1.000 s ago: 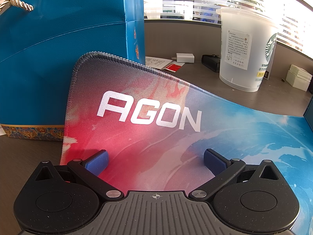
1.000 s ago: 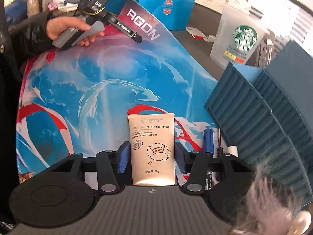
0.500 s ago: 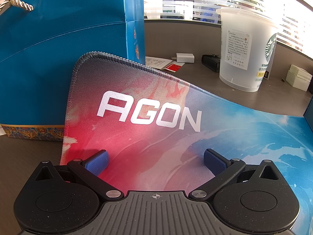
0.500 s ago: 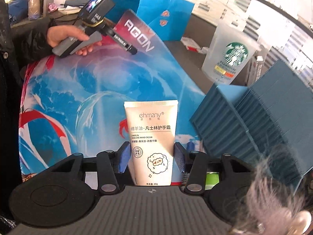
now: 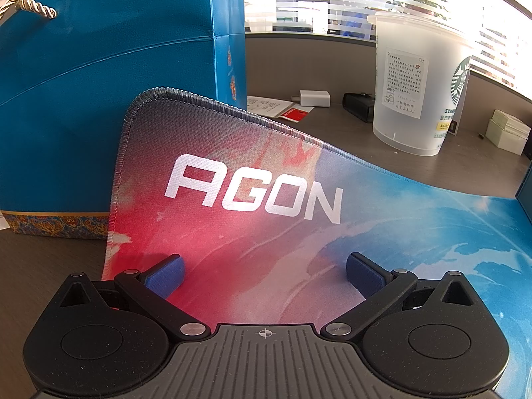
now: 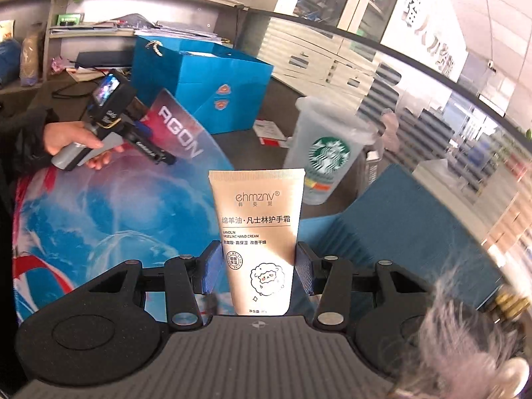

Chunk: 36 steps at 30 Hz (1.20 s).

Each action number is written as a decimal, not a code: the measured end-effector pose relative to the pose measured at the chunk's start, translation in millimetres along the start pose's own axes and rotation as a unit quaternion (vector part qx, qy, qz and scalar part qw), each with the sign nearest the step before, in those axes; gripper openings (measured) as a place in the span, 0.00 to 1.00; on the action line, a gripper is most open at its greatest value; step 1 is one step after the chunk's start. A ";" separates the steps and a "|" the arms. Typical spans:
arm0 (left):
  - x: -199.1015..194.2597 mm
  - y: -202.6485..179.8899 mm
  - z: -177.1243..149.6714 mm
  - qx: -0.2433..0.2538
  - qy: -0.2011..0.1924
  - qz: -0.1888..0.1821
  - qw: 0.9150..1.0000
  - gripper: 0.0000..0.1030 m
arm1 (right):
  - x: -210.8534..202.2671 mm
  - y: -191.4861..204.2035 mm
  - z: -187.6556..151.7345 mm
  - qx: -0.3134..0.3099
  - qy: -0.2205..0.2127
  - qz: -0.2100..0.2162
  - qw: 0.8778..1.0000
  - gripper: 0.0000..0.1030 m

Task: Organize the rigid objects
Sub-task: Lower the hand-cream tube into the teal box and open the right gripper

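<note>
In the right wrist view my right gripper [image 6: 258, 271] is shut on a beige hand cream tube [image 6: 257, 232], held upright in the air above the desk mat [image 6: 99, 219]. A blue ribbed organizer box [image 6: 409, 232] lies just to the right, below the tube. My left gripper [image 5: 264, 274] stands open over the red corner of the AGON desk mat [image 5: 252, 199], nothing between its blue pads [image 5: 166, 276]. That left gripper [image 6: 163, 158] also shows in the right wrist view, held by a hand [image 6: 71, 141] at the far left of the mat.
A blue gift bag [image 5: 99, 99] stands behind the mat's far left corner. A frosted Starbucks cup [image 5: 415, 83] stands on the brown desk at the far right, with a white charger [image 5: 314, 98], a small black box [image 5: 359, 108] and papers nearby. Grey fur [image 6: 465, 342] fills the right wrist view's lower right corner.
My right gripper has risen with the tube, so the mat and the blue box now sit lower and farther away. The left gripper has not moved.
</note>
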State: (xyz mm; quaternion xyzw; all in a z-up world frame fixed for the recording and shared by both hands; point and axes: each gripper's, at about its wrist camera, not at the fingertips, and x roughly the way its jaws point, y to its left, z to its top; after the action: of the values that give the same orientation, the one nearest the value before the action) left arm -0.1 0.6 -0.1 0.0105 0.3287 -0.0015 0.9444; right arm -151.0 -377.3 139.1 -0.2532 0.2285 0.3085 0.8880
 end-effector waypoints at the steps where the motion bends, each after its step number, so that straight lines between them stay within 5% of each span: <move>1: 0.0 0.3 -0.1 0.000 0.000 0.000 1.000 1.00 | -0.4 -5.3 4.3 -0.003 0.003 -0.001 1.000 0.43; 8: 0.0 0.1 0.0 0.000 0.000 0.000 1.000 1.00 | 5.8 -33.7 18.5 -0.030 0.039 -0.015 0.999 0.43; 19: 0.0 0.0 0.0 0.000 0.000 0.000 1.000 1.00 | 60.9 -81.7 14.9 -0.058 0.153 0.011 0.986 0.43; 36: 0.0 0.0 0.0 0.000 0.000 0.000 1.000 1.00 | 119.1 -97.0 5.7 -0.058 0.210 0.070 0.973 0.44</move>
State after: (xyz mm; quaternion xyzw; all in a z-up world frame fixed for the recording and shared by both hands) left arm -0.1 0.6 -0.1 0.0106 0.3286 -0.0018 0.9444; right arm -1.3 -388.5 106.4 -0.3468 0.4088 0.3228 0.7800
